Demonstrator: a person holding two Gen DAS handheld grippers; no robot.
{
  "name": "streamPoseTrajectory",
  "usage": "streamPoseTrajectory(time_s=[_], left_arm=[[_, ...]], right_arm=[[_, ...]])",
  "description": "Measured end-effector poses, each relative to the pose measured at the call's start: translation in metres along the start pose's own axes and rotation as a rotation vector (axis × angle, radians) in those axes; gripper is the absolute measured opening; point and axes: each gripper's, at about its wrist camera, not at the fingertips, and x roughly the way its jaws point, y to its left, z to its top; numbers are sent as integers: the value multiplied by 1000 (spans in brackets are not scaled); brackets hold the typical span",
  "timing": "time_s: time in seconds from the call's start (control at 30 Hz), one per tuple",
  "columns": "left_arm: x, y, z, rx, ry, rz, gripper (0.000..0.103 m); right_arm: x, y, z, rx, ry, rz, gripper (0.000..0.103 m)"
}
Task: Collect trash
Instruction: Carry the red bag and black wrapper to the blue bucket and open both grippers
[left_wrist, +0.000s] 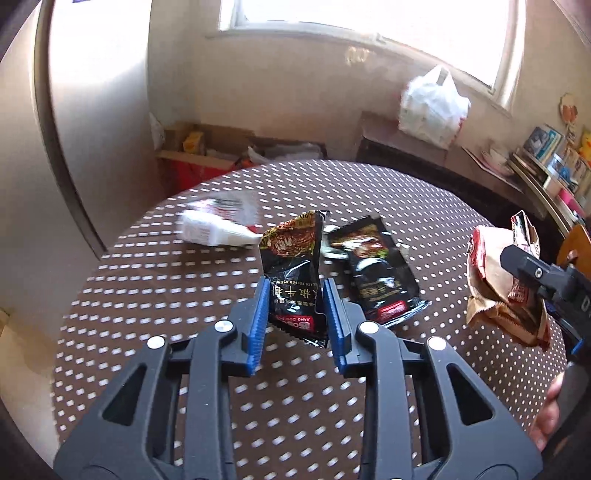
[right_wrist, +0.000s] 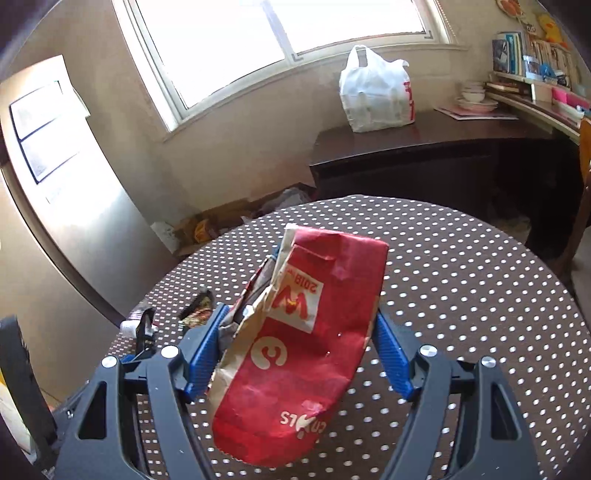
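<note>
My left gripper (left_wrist: 293, 295) is shut on a black snack wrapper (left_wrist: 291, 269) and holds it upright above the brown dotted table (left_wrist: 147, 295). A second black wrapper (left_wrist: 376, 273) lies flat on the table just right of it. A white plastic bottle (left_wrist: 214, 230) lies on its side at the far left. My right gripper (right_wrist: 299, 328) is shut on a red and brown paper bag (right_wrist: 306, 339), held above the table. The bag also shows at the right of the left wrist view (left_wrist: 498, 291), with other wrappers stuffed in its top.
A white plastic bag (right_wrist: 373, 92) stands on a dark side table (right_wrist: 424, 147) under the window. Cardboard boxes with clutter (left_wrist: 207, 147) sit on the floor behind the table. Shelves with books and bowls (right_wrist: 524, 74) line the right wall.
</note>
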Motion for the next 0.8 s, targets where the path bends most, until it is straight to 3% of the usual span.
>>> streamPoseTrajectory(time_s=[0.17, 0.43, 0.7, 0.8], left_arm=[[-33, 30, -21, -48, -33, 40, 29], [-103, 93, -60, -110, -92, 134, 30], [-145, 169, -108, -217, -91, 270, 30], [-149, 195, -126, -268, -56, 311, 30]], right_arm=[[-9, 11, -1, -6, 2, 104, 74], [-40, 79, -28, -186, -33, 298, 74], [-73, 185, -68, -393, 44, 541, 74], [-75, 235, -90, -483, 74, 580, 74]])
